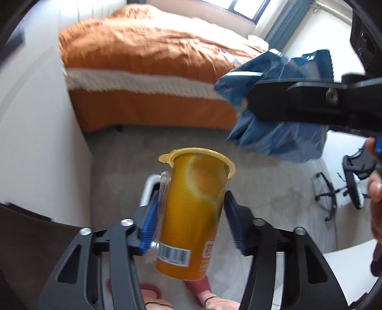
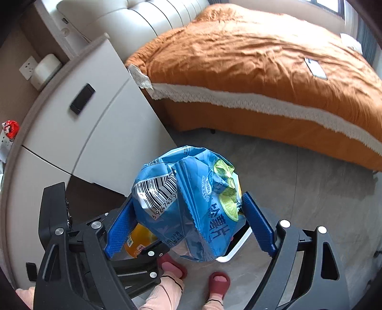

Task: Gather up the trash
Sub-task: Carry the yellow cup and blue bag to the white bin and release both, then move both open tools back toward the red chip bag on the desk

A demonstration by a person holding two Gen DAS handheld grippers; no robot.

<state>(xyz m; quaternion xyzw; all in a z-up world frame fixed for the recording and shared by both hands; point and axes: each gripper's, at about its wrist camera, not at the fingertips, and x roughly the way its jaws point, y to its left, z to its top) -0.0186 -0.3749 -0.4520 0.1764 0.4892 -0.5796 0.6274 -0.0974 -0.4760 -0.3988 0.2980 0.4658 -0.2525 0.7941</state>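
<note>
left gripper (image 1: 191,214) clamped on yellow cup (image 1: 194,209) (rim toward 12 o'clock), right gripper (image 2: 188,214) clamped on blue chip bag (image 2: 188,202), white bin (image 2: 235,250) rim at 6 o'clock under bag, orange bed (image 2: 262,71) at 1 o'clock

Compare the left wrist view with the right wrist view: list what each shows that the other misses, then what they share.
Only the left wrist view shows the left gripper clamping the yellow cup in full, plus an office chair and the window.

Only the right wrist view shows the right gripper from behind, gripping the blue chip bag with its barcode visible, plus the white cabinet, a wall socket and the padded headboard.

Both show the orange bed, grey floor, bag, cup and red slippers.
</note>
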